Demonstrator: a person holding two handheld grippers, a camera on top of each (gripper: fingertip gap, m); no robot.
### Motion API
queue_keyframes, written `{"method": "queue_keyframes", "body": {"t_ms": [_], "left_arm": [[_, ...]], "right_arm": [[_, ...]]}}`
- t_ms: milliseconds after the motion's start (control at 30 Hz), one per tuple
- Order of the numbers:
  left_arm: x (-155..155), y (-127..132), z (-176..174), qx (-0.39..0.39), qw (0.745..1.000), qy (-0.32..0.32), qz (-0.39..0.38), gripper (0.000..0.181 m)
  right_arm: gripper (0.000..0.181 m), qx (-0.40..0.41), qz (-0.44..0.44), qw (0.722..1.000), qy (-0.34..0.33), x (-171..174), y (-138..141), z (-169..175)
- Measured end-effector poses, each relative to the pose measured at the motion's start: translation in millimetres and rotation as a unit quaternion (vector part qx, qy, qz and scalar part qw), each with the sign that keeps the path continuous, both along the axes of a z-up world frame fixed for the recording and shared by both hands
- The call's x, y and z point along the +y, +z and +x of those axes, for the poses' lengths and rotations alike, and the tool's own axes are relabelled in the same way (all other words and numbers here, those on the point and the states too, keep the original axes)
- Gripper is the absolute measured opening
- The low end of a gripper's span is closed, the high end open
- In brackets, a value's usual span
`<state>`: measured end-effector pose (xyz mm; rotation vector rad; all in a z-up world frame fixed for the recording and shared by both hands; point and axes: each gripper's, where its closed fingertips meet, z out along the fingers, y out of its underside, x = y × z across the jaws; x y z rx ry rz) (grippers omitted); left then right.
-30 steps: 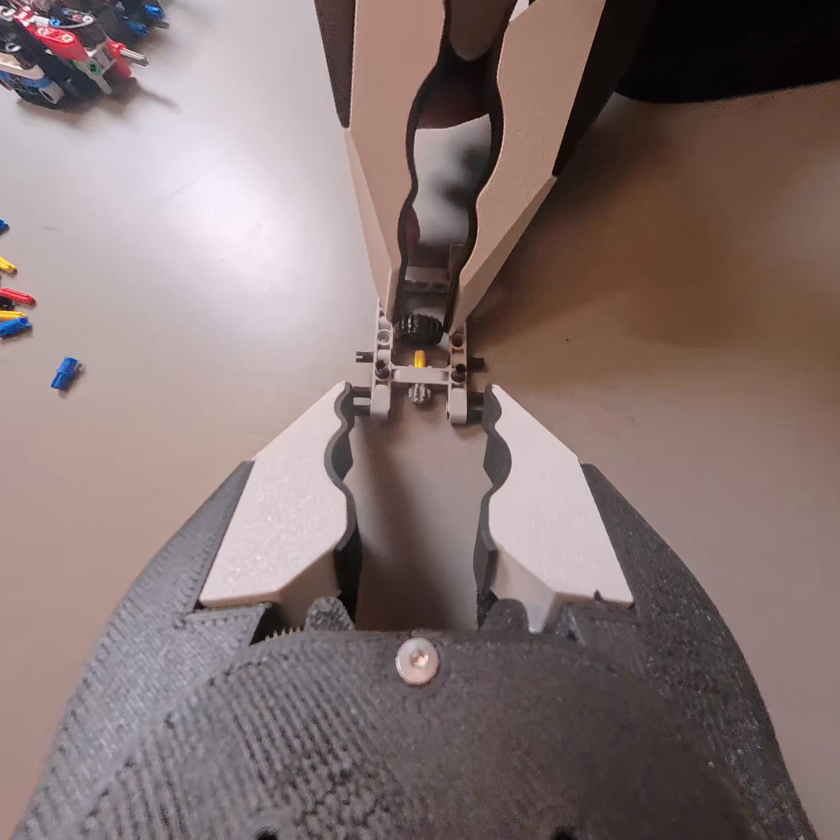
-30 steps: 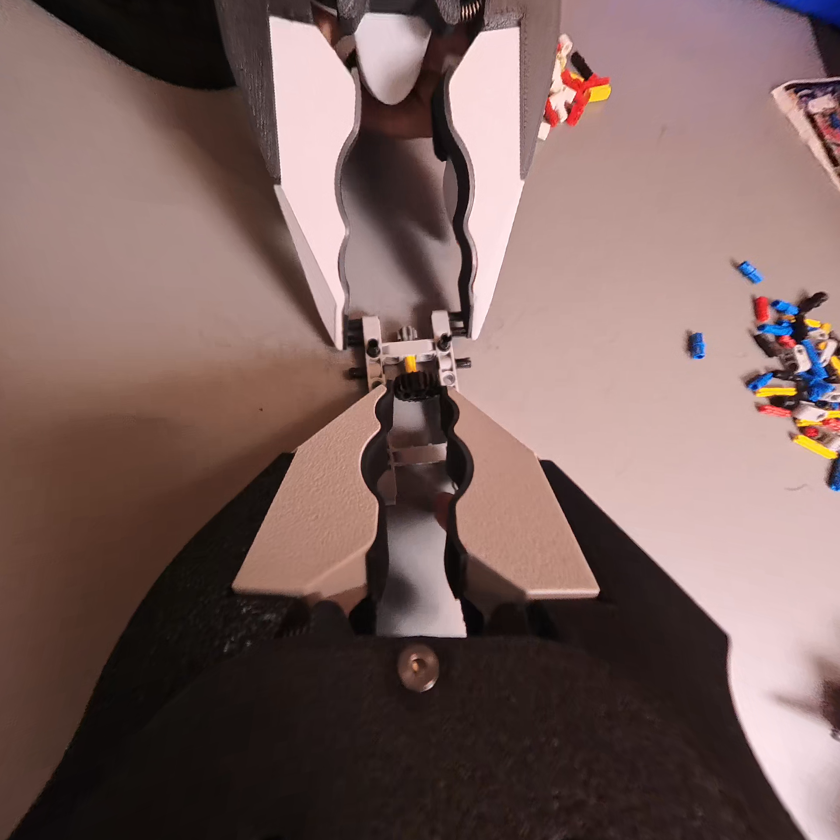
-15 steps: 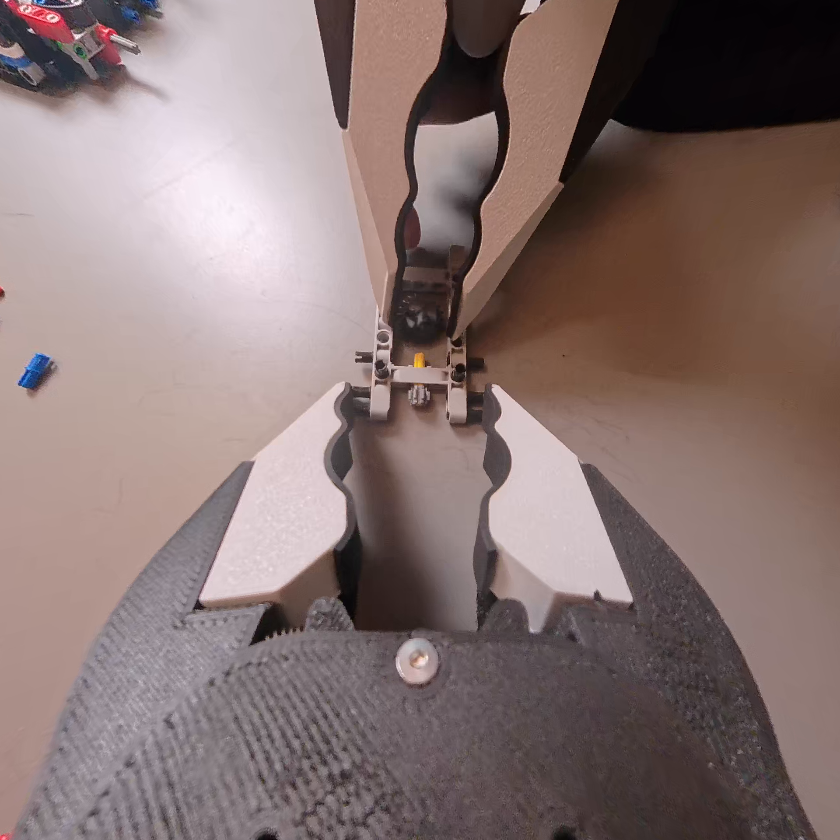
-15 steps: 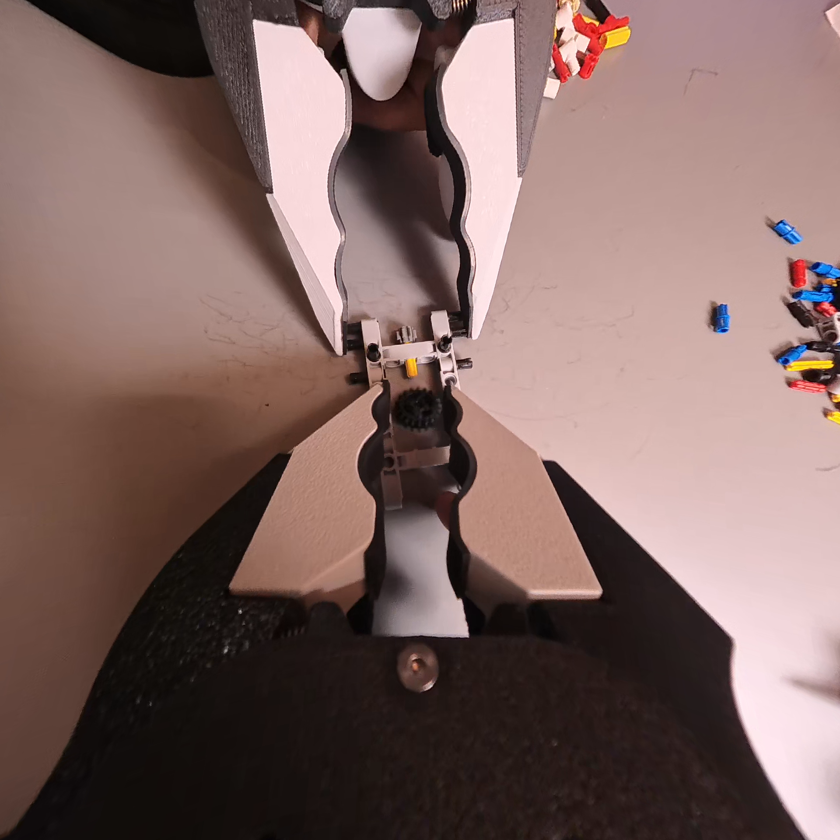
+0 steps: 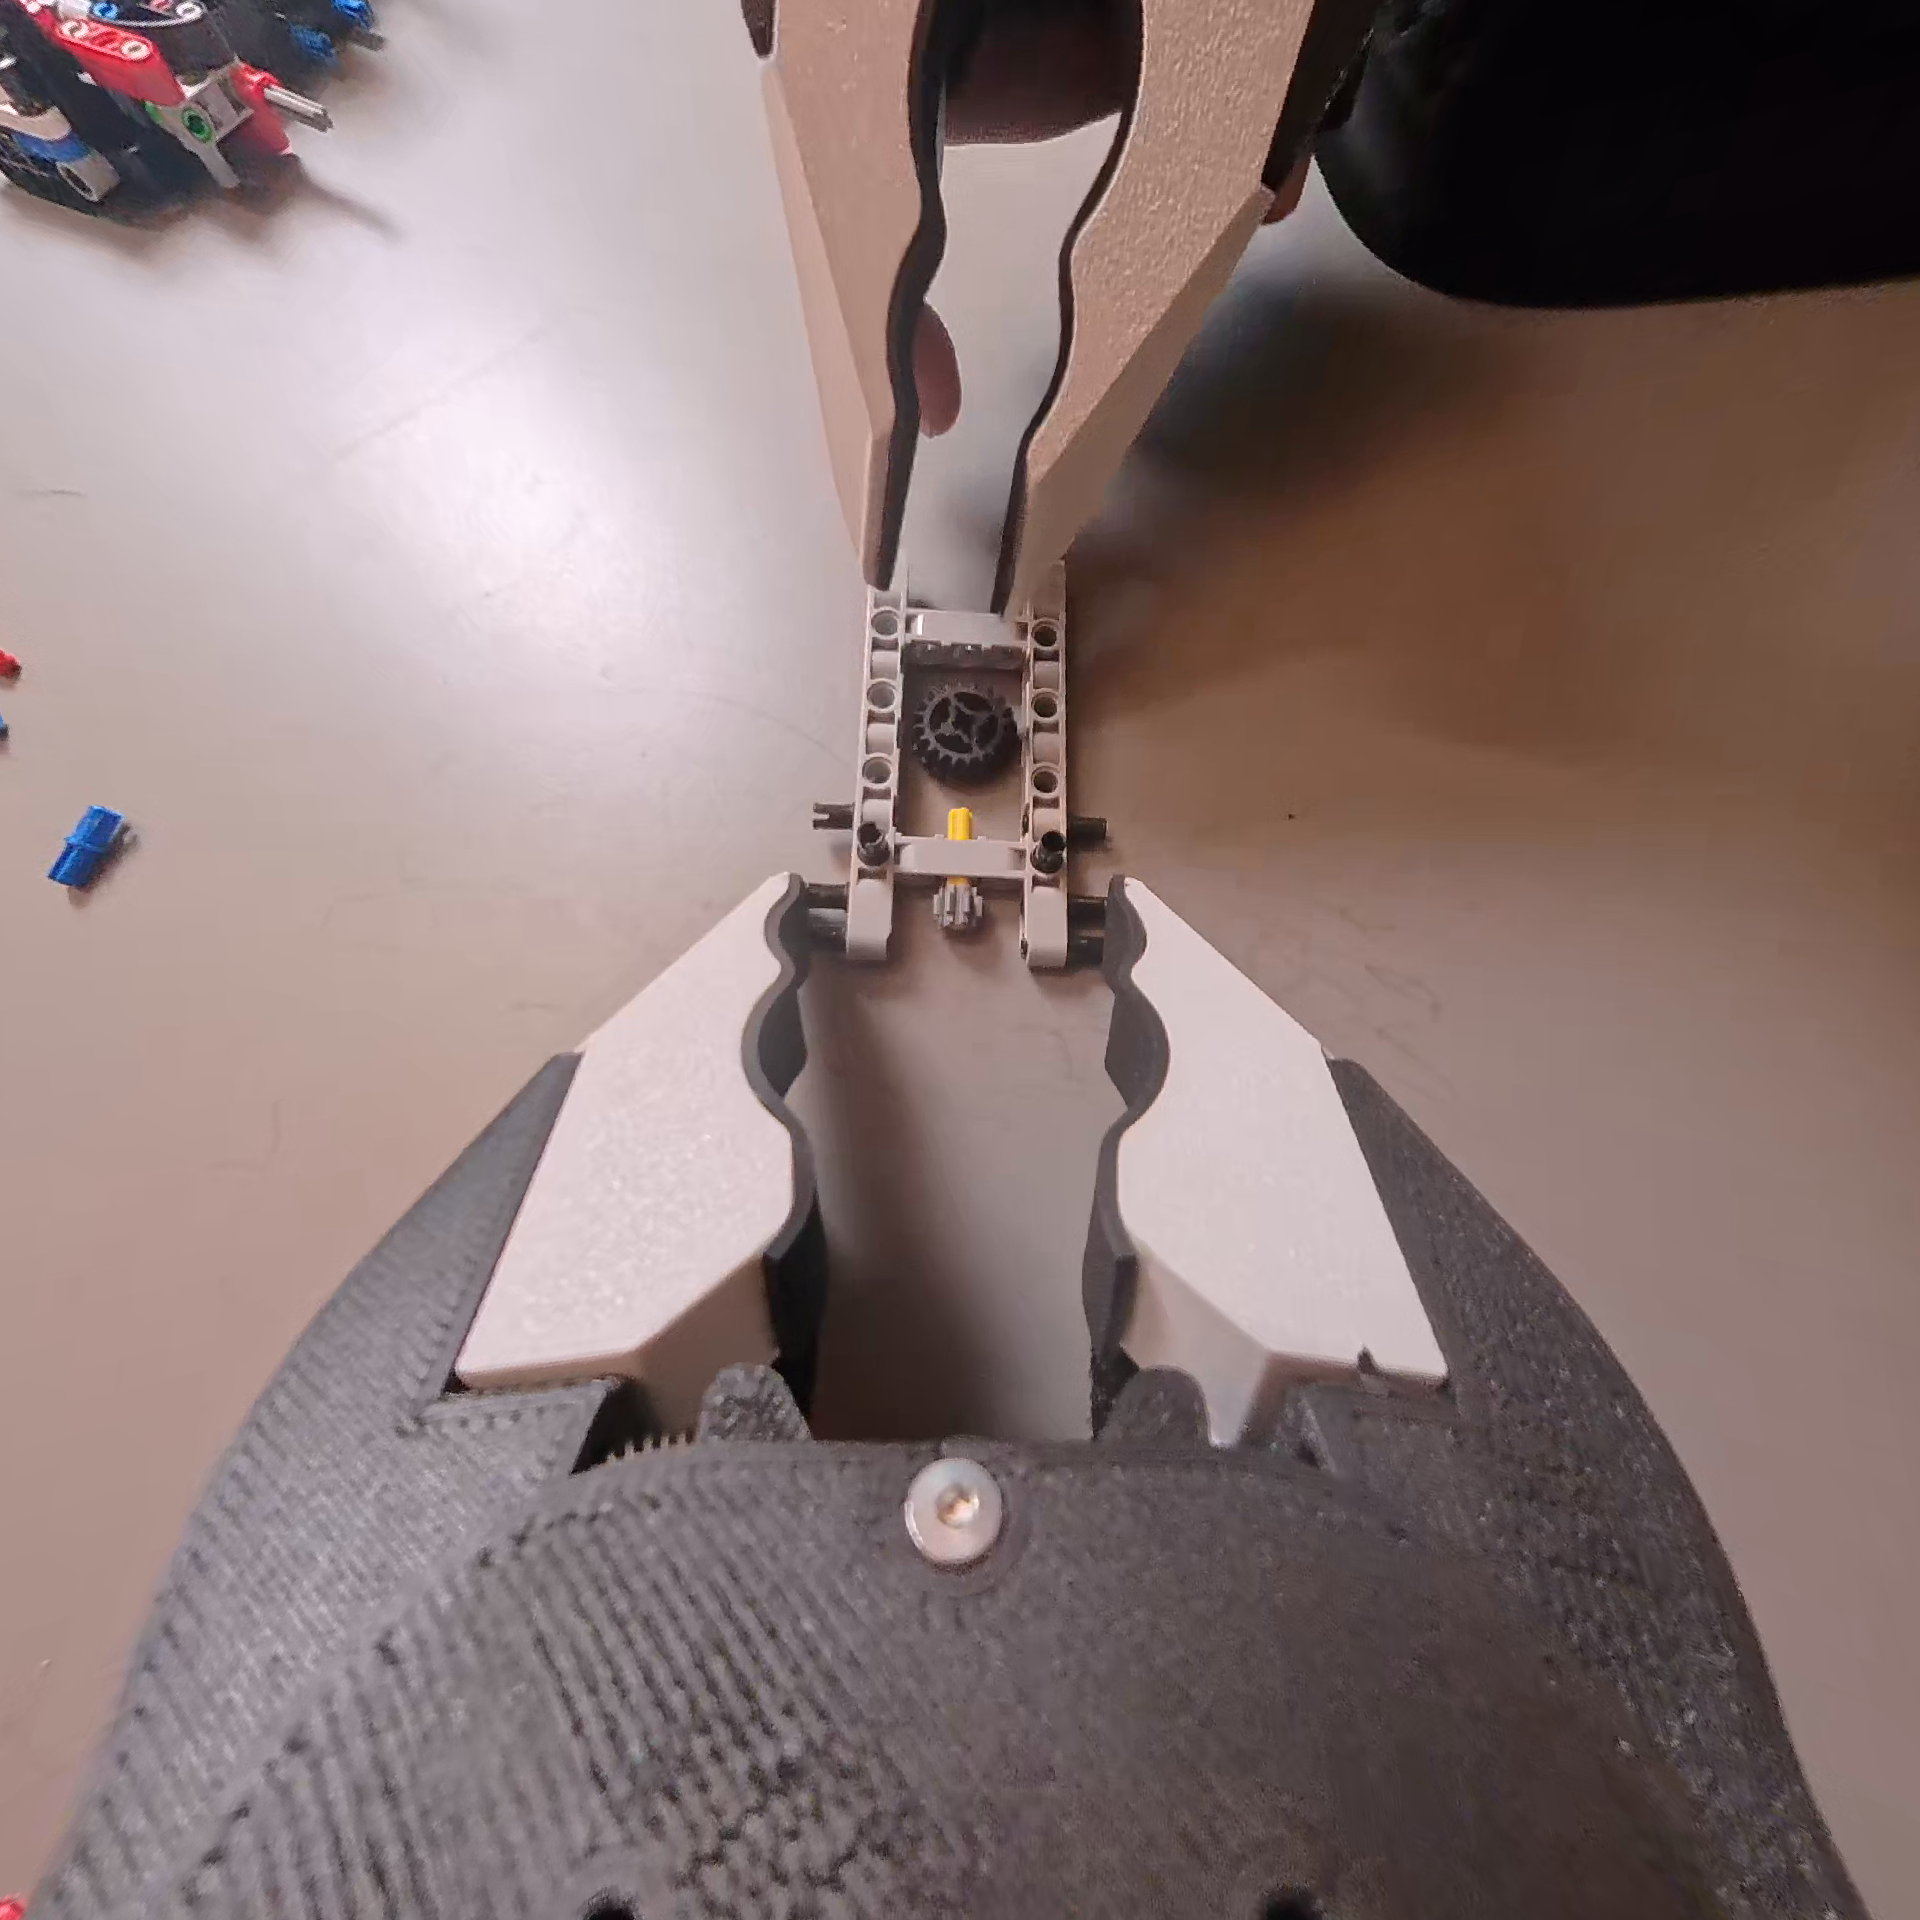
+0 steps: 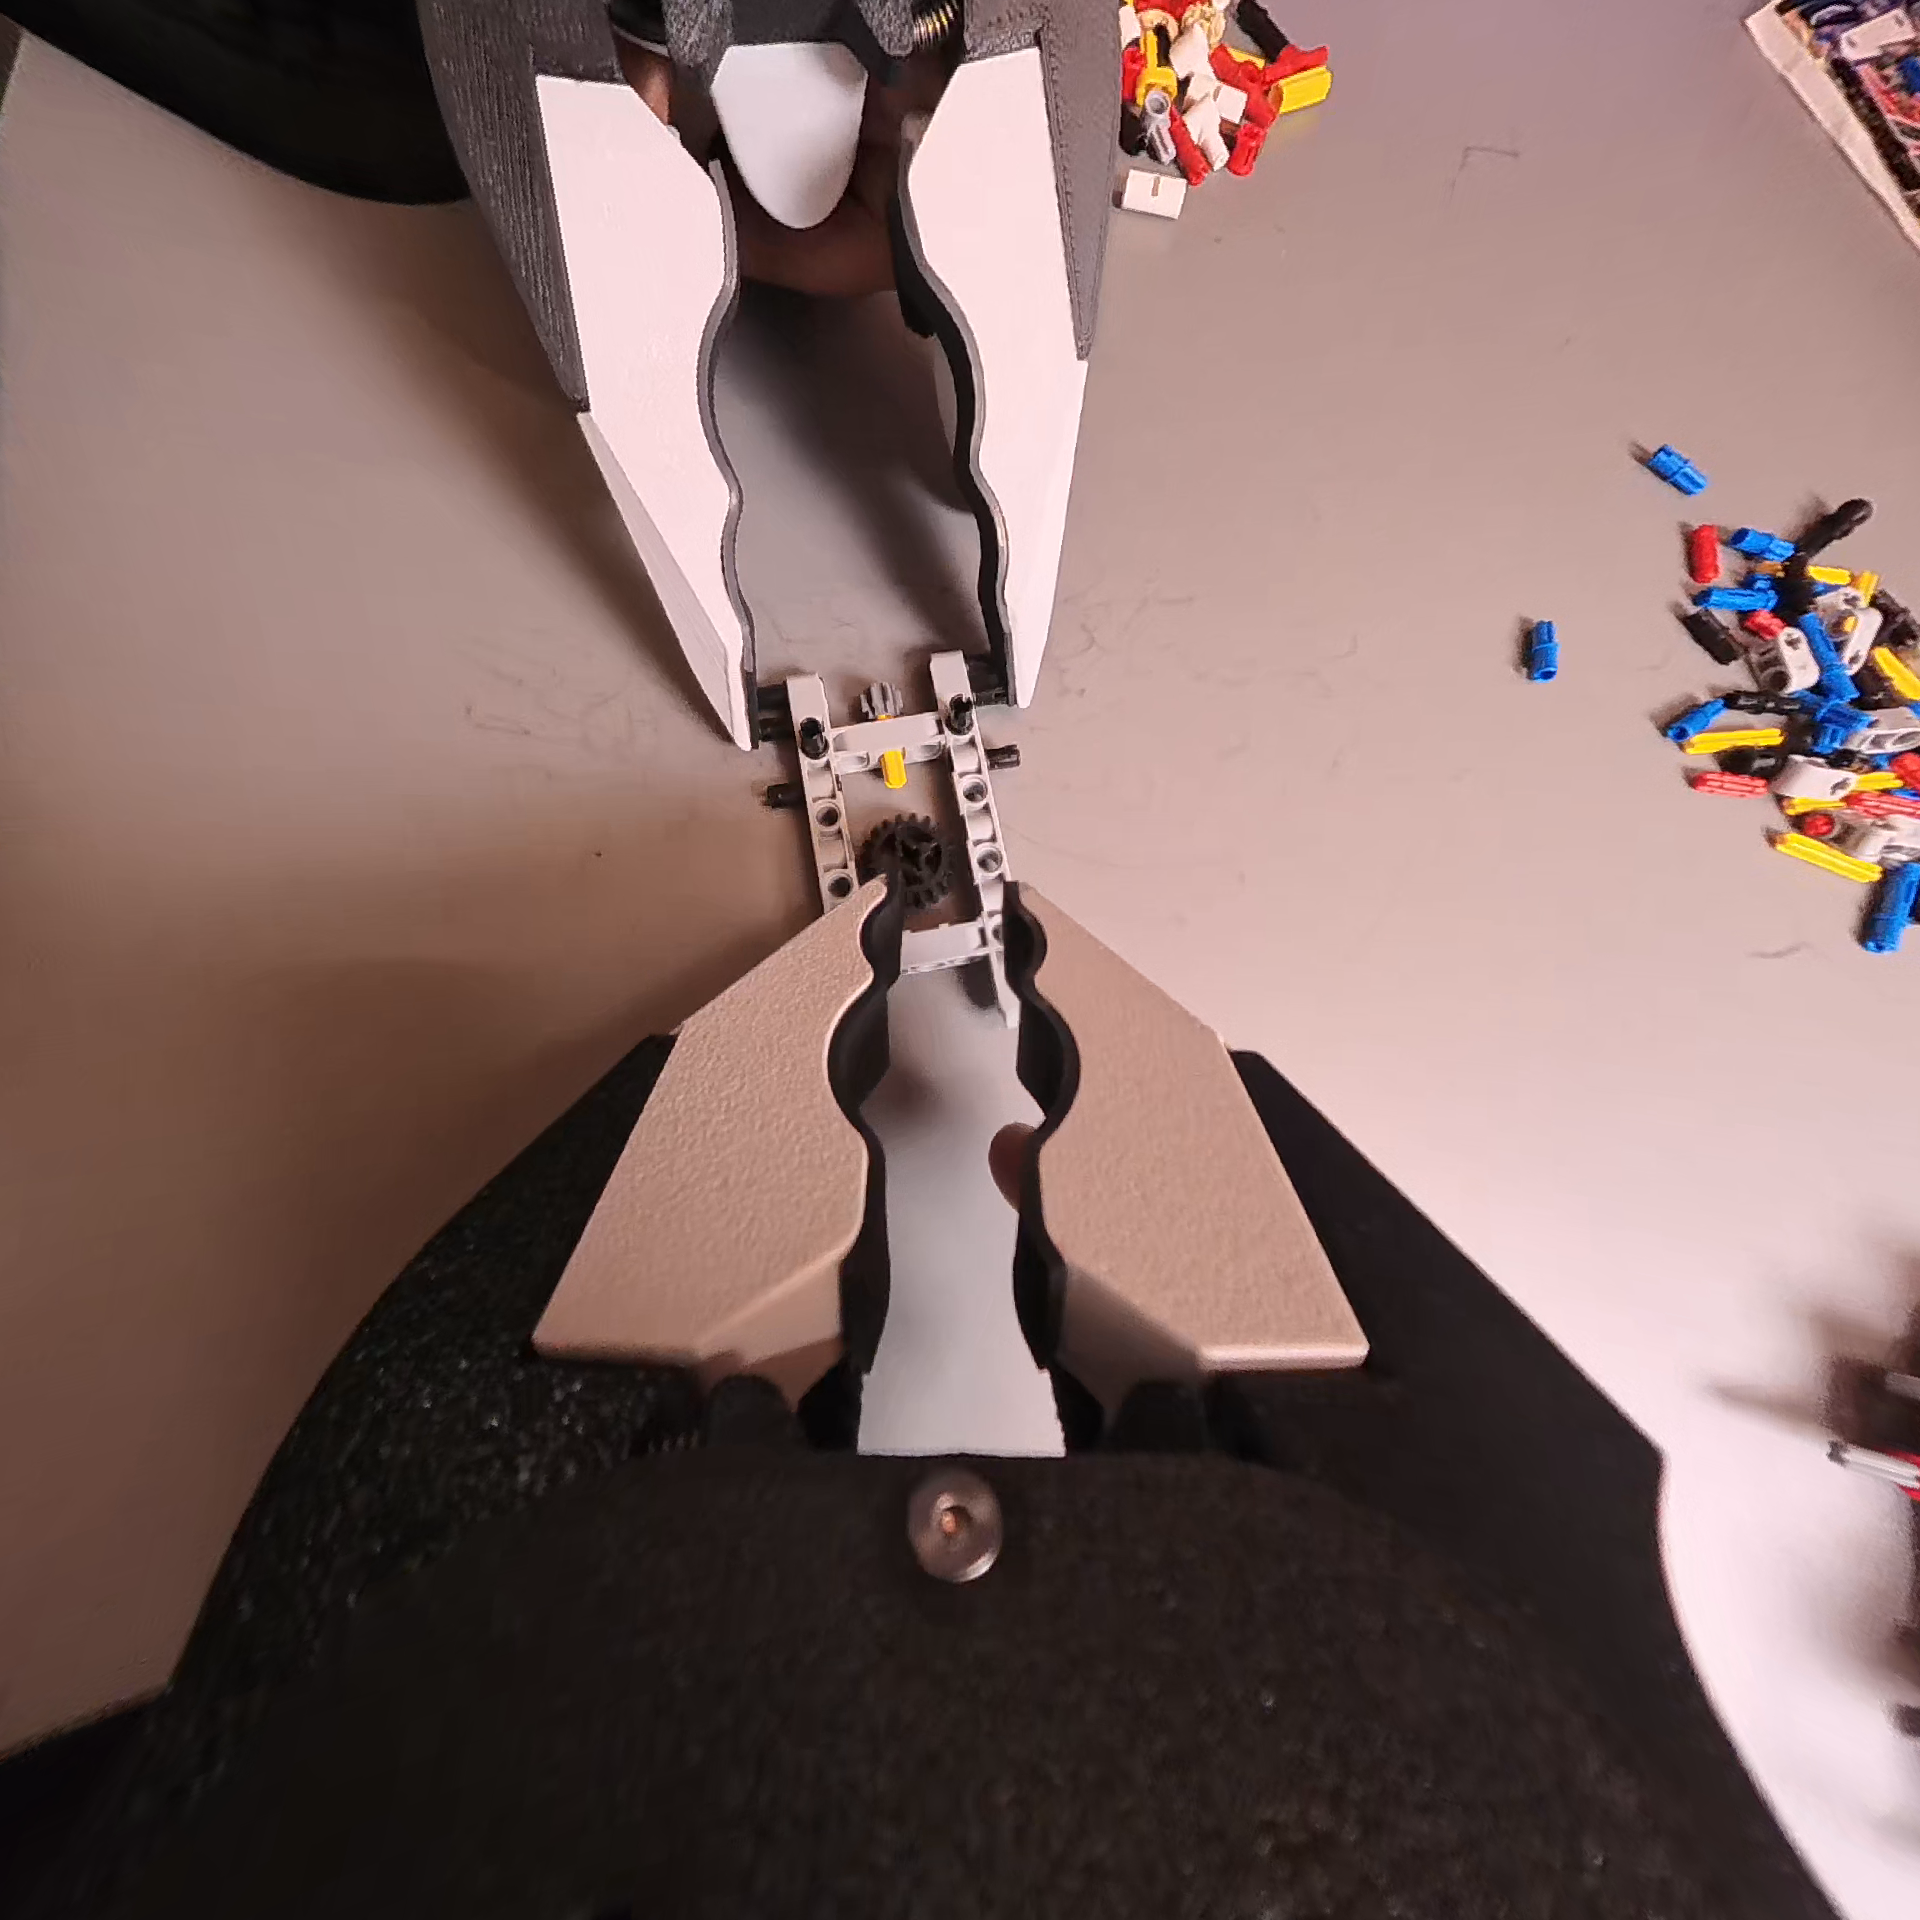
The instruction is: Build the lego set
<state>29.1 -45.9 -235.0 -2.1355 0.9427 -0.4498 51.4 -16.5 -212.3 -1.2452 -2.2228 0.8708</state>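
A grey beam frame lies low over the table between my two grippers. It carries a black gear, a yellow axle and a small grey gear. My left gripper is shut on the black pins at the frame's near end. My right gripper comes from the far side, jaws narrow around the frame's far end. In the right wrist view my right gripper holds the frame at its cross beam, just behind the gear. The left gripper faces it.
A partly built red and black model sits at the far left, with a loose blue pin nearer. A pile of small coloured pieces, a second pile and a booklet lie to the right. A dark sleeve is behind. The gap from one gripper's tips to the other's is roughly 5 cm.
My right gripper has slid back along the frame toward its end, and the black gear and more of the beams now show. My left gripper keeps its hold.
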Motion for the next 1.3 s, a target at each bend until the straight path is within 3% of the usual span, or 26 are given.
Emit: {"method": "queue_keyframes", "body": {"t_ms": [267, 700, 1100, 1300], "left_arm": [[-3.7, -0.2, -4.7, 0.002, 1.0, 0.0, -0.01, 0.056], [-0.7, 3.2, -2.0, 0.004, 1.0, 0.004, 0.002, 0.056], [8.0, 9.8, 8.7, 0.0, 1.0, 0.015, -0.006, 0.056], [7.9, 3.8, 7.1, 0.034, 0.999, 0.017, -0.023, 0.055]], "right_arm": [[0.017, -0.02, 0.004, 1.0, 0.017, -10.0, -9.9, 1.5], [0.001, -0.025, 0.011, 1.0, -0.001, -5.2, -8.8, 1.3], [0.003, -0.033, 0.01, 0.999, -0.01, 6.1, -4.4, 14.6], [0.003, -0.029, 0.001, 0.999, -0.02, 12.3, -1.9, 19.9]]}}
